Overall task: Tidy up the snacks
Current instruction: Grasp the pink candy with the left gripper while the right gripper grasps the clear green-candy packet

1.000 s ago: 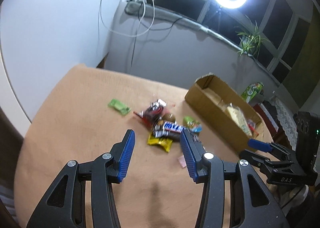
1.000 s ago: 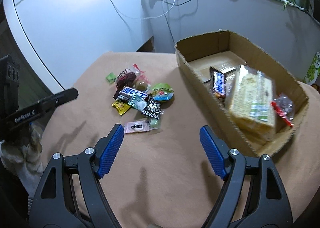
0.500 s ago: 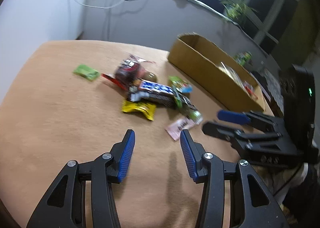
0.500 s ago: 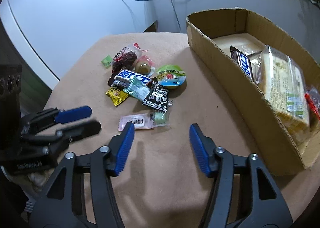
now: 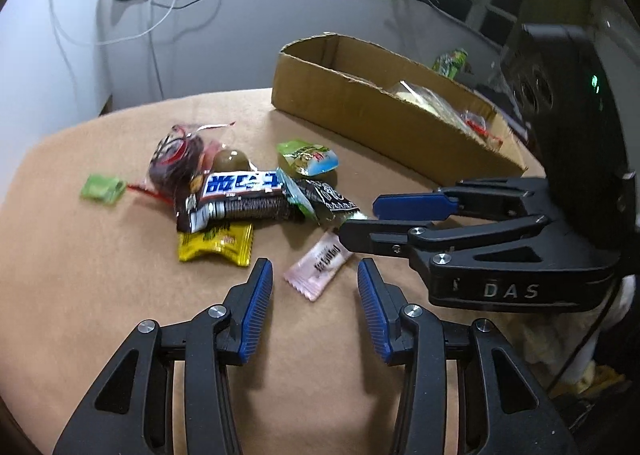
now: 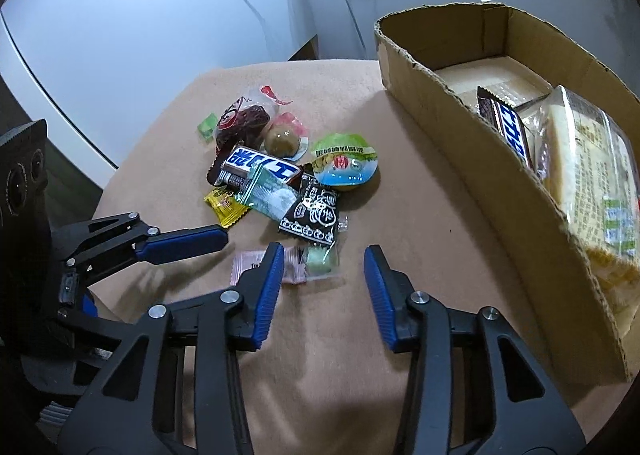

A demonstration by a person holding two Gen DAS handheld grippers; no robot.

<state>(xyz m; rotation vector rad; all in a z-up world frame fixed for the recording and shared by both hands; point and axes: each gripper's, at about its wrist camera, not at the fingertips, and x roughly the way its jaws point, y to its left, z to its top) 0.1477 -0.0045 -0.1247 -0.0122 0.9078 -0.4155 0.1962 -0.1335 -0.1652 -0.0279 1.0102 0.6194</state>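
Observation:
A pile of snacks lies on the tan table: a Snickers bar [image 5: 236,185] [image 6: 260,167], a yellow packet [image 5: 216,243], a black packet [image 6: 314,213], a green jelly cup [image 6: 346,163], a dark red bag [image 5: 176,159]. A pink candy [image 5: 318,265] [image 6: 248,265] lies just ahead of my open left gripper [image 5: 314,285]. My open right gripper [image 6: 324,259] hovers over a small green candy [image 6: 320,261], its left finger covering part of the pink candy. The right gripper also shows in the left wrist view [image 5: 360,219]. Both are empty.
A cardboard box [image 6: 472,159] [image 5: 360,111] at the right holds a second Snickers [image 6: 508,127], a large cracker pack [image 6: 600,175] and other packets. A small green candy [image 5: 102,187] lies apart at the left. White cables hang on the back wall.
Both grippers moved in toward the near edge of the snack pile, closing on each other. The pink candy now lies directly before the left gripper and partly under the right one's finger.

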